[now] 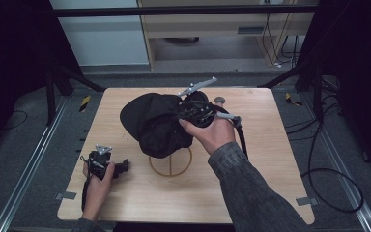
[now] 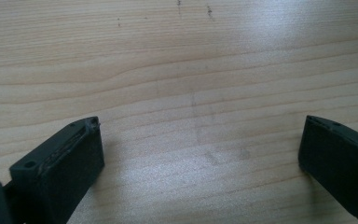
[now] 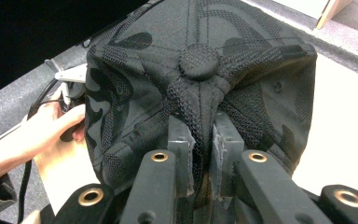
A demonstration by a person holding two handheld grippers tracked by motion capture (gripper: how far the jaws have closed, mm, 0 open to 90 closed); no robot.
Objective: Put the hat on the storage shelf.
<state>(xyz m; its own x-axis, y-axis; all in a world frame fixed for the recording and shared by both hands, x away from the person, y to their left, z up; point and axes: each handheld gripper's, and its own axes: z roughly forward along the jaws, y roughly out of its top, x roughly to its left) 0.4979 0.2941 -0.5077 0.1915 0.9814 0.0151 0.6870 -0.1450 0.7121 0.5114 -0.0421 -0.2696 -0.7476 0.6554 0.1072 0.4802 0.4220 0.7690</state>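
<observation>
One black patterned fabric cap (image 3: 200, 88) is hanging mid-table over the wire ring stand (image 1: 170, 164), which I am keeping at six o'clock. I am pinching only a thin crown fold in my right gripper (image 3: 204, 154), so it risks slipping; my left gripper (image 2: 200, 154) is idling spread at eight o'clock.

Left hand (image 1: 98, 175) low near the table's front left corner, wrapped around the left gripper (image 1: 118, 167), which points to the right. Jaws wide apart, nothing between them, close over the wood. Right arm stretched forward across the middle, sleeve down to the wrist. Right hand (image 1: 213, 134) up higher, holding the right gripper (image 3: 204, 154). Jaws squeezed close together, pinching black cloth.
</observation>
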